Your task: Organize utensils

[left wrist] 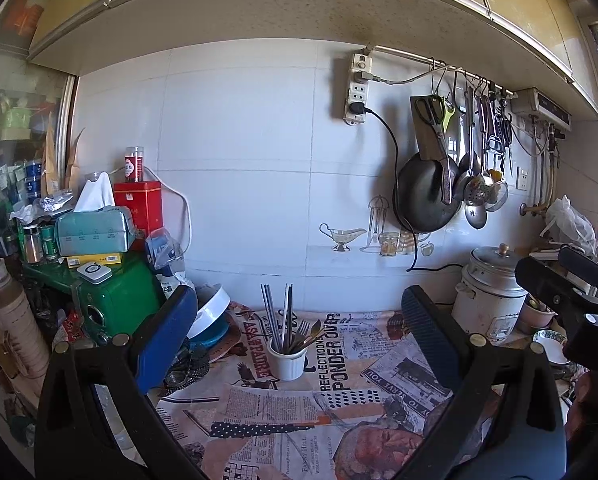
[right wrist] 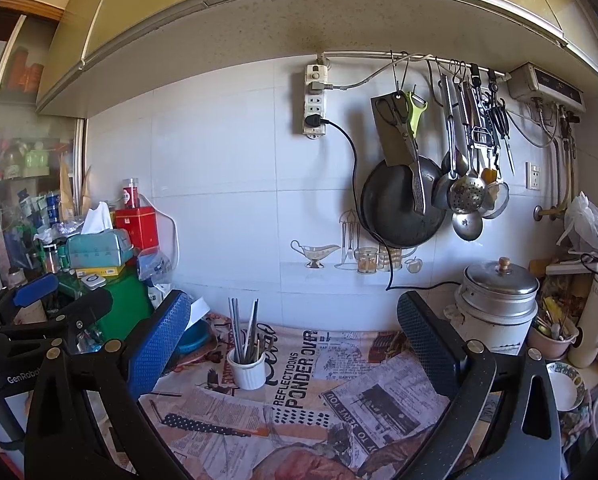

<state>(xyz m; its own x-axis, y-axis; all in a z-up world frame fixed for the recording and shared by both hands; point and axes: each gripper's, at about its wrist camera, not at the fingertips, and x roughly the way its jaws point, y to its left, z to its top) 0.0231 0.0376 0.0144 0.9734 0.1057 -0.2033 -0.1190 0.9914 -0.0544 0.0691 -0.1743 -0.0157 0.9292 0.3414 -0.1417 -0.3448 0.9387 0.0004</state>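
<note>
A white ribbed cup (left wrist: 286, 362) stands on the newspaper-print table cover (left wrist: 339, 412). It holds metal chopsticks (left wrist: 277, 320), a fork and other utensils (left wrist: 305, 334). The cup also shows in the right wrist view (right wrist: 247, 372), with the chopsticks (right wrist: 243, 328) upright in it. My left gripper (left wrist: 299, 316) is open and empty, held back from the cup. My right gripper (right wrist: 295, 316) is open and empty, with the cup left of its middle. Each gripper shows at the edge of the other's view.
A rice cooker (right wrist: 495, 304) stands at the right. A pan, ladles and scissors hang on the wall rail (right wrist: 403, 208). A green box, tissue pack and red tin (left wrist: 139, 204) crowd the left. A blue-and-white bowl (left wrist: 211, 316) and patterned bowl (right wrist: 565, 386) sit nearby.
</note>
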